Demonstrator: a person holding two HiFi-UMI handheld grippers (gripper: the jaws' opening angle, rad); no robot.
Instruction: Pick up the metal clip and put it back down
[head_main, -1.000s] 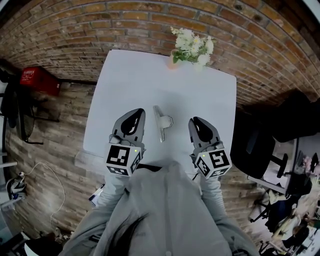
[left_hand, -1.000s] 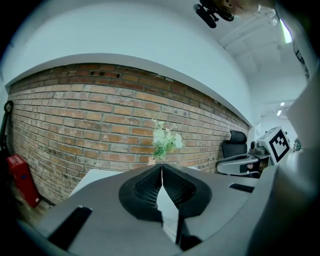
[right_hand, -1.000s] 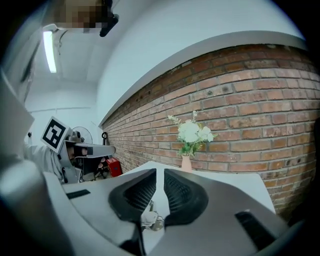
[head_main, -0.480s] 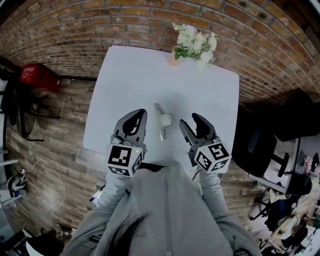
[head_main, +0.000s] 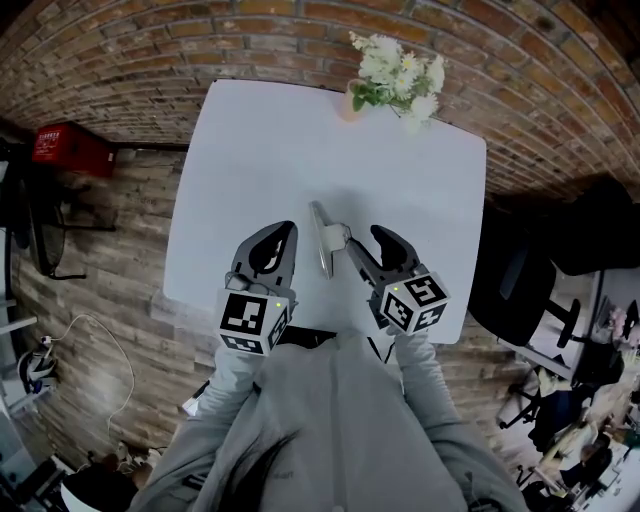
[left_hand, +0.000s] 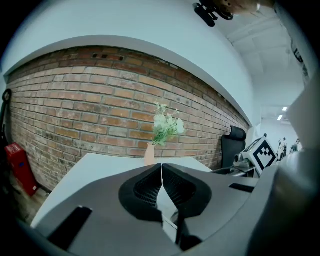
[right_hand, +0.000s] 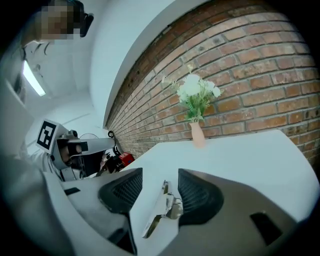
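- The metal clip (right_hand: 161, 210) lies on the table (head_main: 250, 140) between the right gripper (right_hand: 161, 176) jaws, which have just been opening wide (not pressing it).
- The left gripper (left_hand: 161, 170) is closed and empty.
- Likely light, stiff and slick; pinch across its body.

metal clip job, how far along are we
Done: nothing visible yet; the metal clip lies on the table. In hand: the right gripper, its fingers having just opened wide, straddles the clip without pressing it; the left gripper is shut and empty. Left: grip, lift, set it down.
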